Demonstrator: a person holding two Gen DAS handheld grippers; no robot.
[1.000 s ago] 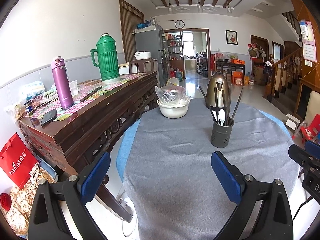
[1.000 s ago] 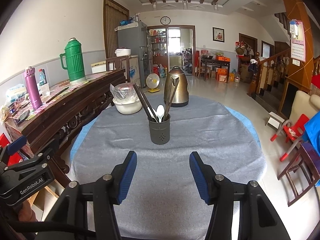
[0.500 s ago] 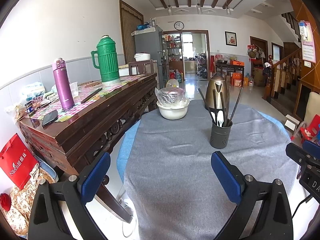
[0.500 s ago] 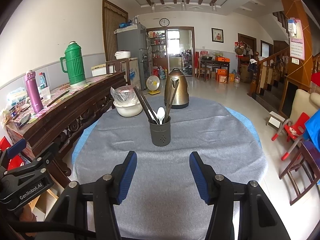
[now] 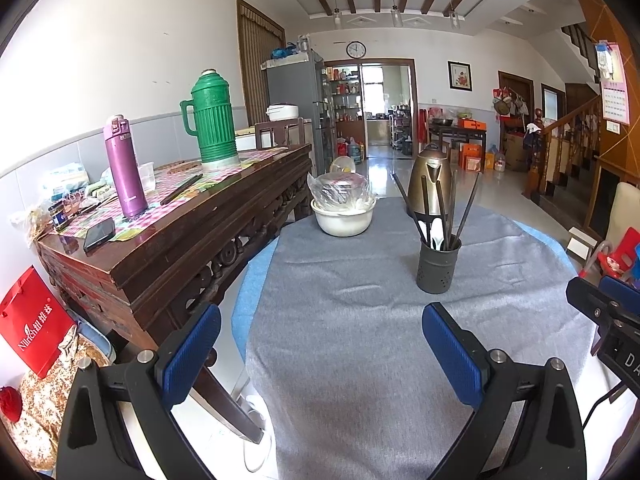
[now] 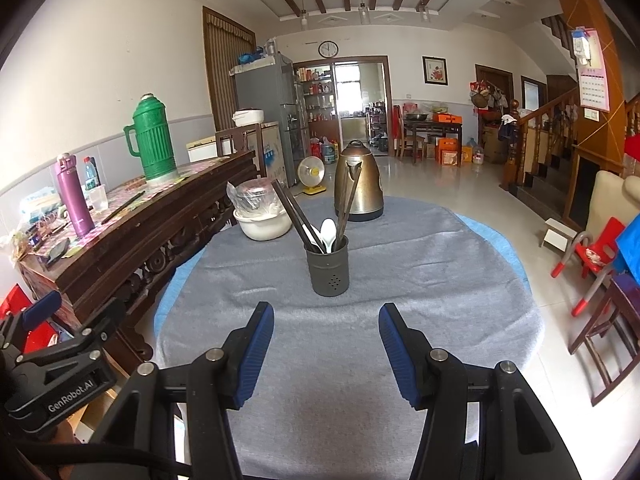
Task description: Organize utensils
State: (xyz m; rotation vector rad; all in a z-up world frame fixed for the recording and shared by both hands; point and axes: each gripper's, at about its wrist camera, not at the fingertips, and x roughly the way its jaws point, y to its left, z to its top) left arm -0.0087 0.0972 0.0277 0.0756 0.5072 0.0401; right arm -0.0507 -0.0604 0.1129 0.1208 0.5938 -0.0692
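My left gripper [image 5: 320, 354] and right gripper [image 6: 326, 350] both hover with jaws apart and empty. The utensil holder [image 6: 327, 266] stands upright mid-surface [image 6: 420, 280], so its chopsticks [image 6: 294, 212] and white spoon [image 6: 329, 234] lean together against the rim. I judge the tidying done.
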